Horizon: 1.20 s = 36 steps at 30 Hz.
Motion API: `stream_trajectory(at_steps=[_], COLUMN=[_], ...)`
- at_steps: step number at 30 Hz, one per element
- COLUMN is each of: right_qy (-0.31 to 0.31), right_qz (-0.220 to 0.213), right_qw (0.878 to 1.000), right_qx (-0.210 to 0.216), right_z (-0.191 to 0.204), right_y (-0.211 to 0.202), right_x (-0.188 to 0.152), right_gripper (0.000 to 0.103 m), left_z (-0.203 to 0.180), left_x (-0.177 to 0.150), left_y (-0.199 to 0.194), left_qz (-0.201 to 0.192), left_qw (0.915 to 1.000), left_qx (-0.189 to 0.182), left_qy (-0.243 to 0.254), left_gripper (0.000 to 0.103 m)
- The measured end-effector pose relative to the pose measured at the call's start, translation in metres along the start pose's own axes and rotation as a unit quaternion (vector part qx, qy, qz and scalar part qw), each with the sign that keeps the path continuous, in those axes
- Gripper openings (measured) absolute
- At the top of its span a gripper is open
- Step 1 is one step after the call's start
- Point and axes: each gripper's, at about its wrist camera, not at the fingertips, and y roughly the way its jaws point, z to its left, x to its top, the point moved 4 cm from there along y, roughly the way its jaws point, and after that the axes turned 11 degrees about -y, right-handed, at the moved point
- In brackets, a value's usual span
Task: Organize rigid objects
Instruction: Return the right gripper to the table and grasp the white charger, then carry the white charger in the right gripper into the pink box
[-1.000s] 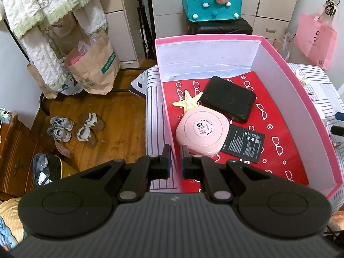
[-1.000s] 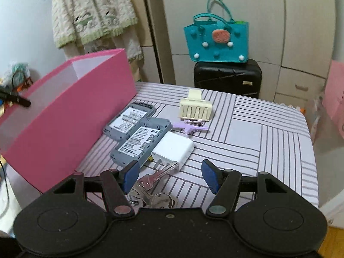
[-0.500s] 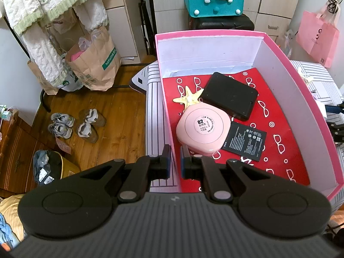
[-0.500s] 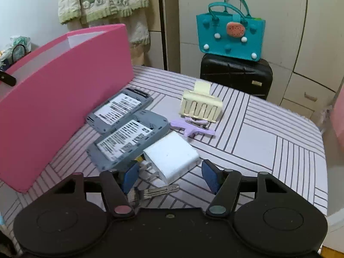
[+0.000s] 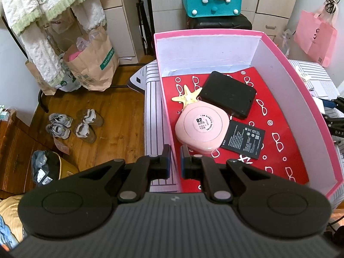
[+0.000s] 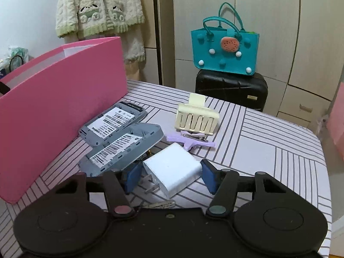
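- Box [image 5: 286, 68], pink, sits on the striped worktop [image 6: 268, 142]; the left hand-held gripper [image 5: 174, 161] is pinching its near wall.
- Routers [image 6: 114, 122], two grey, lie beside the box.
- White charger [image 6: 172, 168] lies between the closing pads of the right hand-held gripper [image 6: 169, 175], not yet pressed.

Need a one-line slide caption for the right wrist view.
Right gripper closing around a white charger on the striped table, beside two grey devices and the pink box.
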Motion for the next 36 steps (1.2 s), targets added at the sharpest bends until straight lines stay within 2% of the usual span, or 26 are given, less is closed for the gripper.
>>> stream_trajectory(at_steps=[5,12,15,18,23,27,31,36], right_qy=[0.04,0.046,0.051,0.055,0.037,0.018,-0.004,-0.001], right_qz=[0.003,-0.012,-0.026,-0.046,-0.078,-0.087,-0.059,0.008], right_qw=[0.999,0.999,0.998,0.997,0.994,0.988,0.98,0.97], right_qx=[-0.009,-0.02,-0.01,0.015,0.063,0.126,0.19,0.241], right_z=[-0.009,-0.003,0.002,0.012,0.039,0.072,0.11,0.146], right_y=[-0.005,-0.026,-0.039,-0.056,-0.079,-0.083,-0.066,-0.024], right_x=[0.0,0.008,0.019,0.038,0.076,0.109,0.134,0.145], right_gripper=[0.063,0.063,0.063,0.063,0.063,0.063,0.063,0.063], left_z=[0.002,0.004,0.003,0.006,0.005,0.006,0.006,0.006], left_x=[-0.004,-0.012,-0.013,-0.012,-0.015,-0.016,-0.016,-0.017], left_y=[-0.002,-0.005,-0.007,-0.007,-0.008,-0.009,-0.01,-0.01], left_qz=[0.001,0.016,0.022,0.027,0.021,0.014,0.011,0.008], left_qw=[1.0,0.9997,0.9996,0.9995,0.9996,0.9997,0.9997,0.9996], left_qx=[-0.008,-0.016,-0.015,-0.017,-0.017,-0.022,-0.024,-0.025], left_qy=[0.001,0.005,0.01,-0.007,-0.005,-0.002,0.002,0.007], left_gripper=[0.008,0.008,0.008,0.008,0.008,0.008,0.008,0.008])
